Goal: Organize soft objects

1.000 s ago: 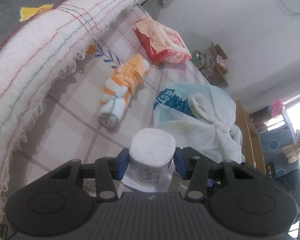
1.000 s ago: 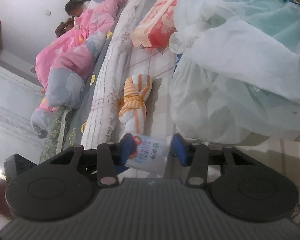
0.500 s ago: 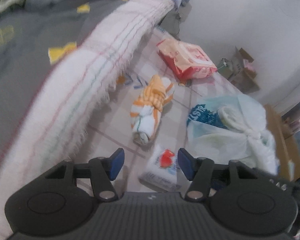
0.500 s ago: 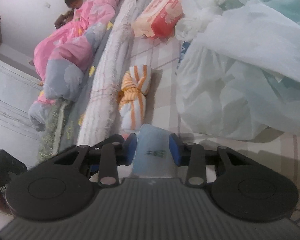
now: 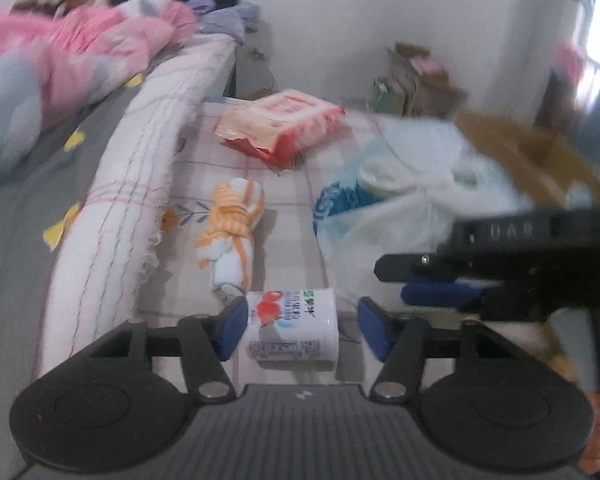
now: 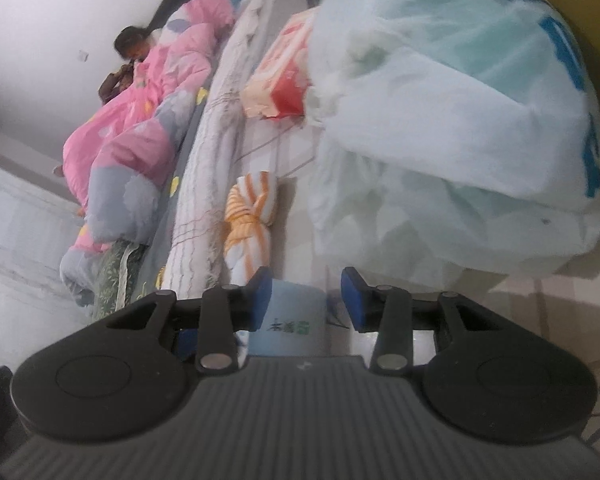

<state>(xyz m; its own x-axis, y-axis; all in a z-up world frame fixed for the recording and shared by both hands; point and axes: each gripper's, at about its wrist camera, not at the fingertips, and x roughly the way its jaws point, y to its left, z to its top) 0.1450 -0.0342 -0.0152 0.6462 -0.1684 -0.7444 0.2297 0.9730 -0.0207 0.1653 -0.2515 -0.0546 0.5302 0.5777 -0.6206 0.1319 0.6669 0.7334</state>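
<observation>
A small white tissue pack (image 5: 292,324) with a red fruit print lies on its side on the tiled floor. It sits between the fingers of my left gripper (image 5: 303,326), whose jaws are closing. The left pad is at the pack and the right pad stands clear of it. My right gripper (image 6: 306,300) has the pack's pale end (image 6: 296,312) in the gap between its opening jaws, with the right pad off it. Seen from the left wrist, the right gripper (image 5: 392,282) comes in from the right, just short of the pack. A knotted orange-striped cloth (image 5: 232,232) (image 6: 248,216) lies just beyond.
A big tied white plastic bag (image 5: 412,200) (image 6: 440,140) fills the right side. A red and orange packet (image 5: 284,128) (image 6: 280,76) lies farther back. The bed's fringed white blanket (image 5: 132,208) borders the left, and a person lies under pink bedding (image 6: 140,120). Cardboard boxes (image 5: 416,80) stand by the wall.
My left gripper let go of the tissue pack, rolled level and drew back; the pack now lies on its side. The right gripper narrowed on the pack, then widened a little.
</observation>
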